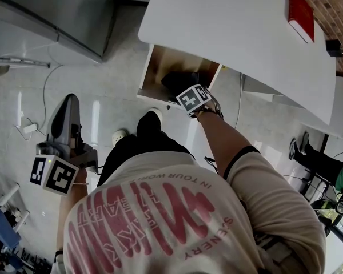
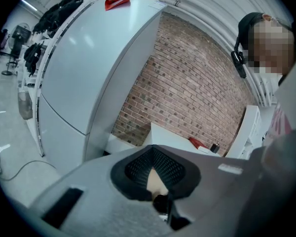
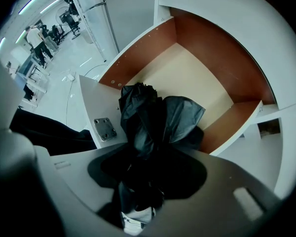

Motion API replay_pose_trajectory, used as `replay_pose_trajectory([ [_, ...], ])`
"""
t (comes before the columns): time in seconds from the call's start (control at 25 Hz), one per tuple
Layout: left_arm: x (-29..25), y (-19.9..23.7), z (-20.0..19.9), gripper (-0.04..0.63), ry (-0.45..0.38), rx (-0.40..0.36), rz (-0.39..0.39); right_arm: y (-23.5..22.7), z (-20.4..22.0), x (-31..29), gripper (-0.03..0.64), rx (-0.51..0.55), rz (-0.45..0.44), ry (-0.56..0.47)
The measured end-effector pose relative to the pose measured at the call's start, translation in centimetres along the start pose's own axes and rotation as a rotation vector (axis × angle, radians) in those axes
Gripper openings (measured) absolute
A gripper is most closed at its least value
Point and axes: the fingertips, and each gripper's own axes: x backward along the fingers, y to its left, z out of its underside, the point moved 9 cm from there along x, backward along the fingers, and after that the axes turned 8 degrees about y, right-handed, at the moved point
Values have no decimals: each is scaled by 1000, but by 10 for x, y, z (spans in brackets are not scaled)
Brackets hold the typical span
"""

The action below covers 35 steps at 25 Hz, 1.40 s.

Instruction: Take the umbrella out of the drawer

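Under the white table, the wooden drawer stands pulled open. A black folded umbrella is in its front part, its crumpled fabric bunched against the white front panel. My right gripper points straight down over it, and its jaws are closed around the umbrella's near end. My left gripper is held away at the left above the floor, facing a white fridge, its jaws together with nothing in them.
The white table carries a red book and a small black object. A tall white fridge stands before a brick wall. A cable lies on the floor. Another person's leg shows at right.
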Motion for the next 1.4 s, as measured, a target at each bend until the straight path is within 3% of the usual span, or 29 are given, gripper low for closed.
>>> replay_pose_trajectory([
  [0.32,4,19,-3,3,-12,40,38,9,3,16,212,-73,35,-4],
  [1.4,2,28,-28,3,-30,30,112,20,11,42,212,-168,52,-8],
])
